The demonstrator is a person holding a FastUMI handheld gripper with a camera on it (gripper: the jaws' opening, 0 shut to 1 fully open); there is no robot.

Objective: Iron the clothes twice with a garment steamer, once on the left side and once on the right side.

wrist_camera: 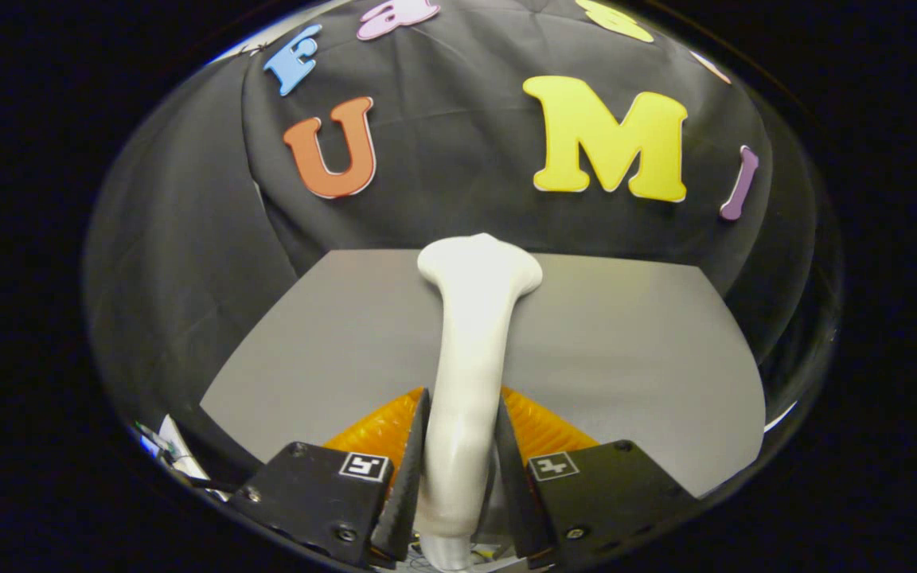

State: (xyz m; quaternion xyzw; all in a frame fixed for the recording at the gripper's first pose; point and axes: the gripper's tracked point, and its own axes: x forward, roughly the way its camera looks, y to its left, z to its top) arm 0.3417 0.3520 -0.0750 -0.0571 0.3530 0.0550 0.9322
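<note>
Gripper [458, 446] fingers pinch the white garment steamer [470, 350] by its handle, low centre of frame; its head rises over the grey counter [626, 342].

Surface: grey table [634, 358] spread beyond the fingers | Backdrop: black cloth wall [442, 199] at its far edge | Top: plain, matte, evenly lit

The fisheye camera is riding right behind the gripper [458, 434], looking forward along its two black fingers [409, 469], very close to the white plastic steamer handle [468, 374] they are clamping, facing across the flat grey tabletop [626, 350].
</note>
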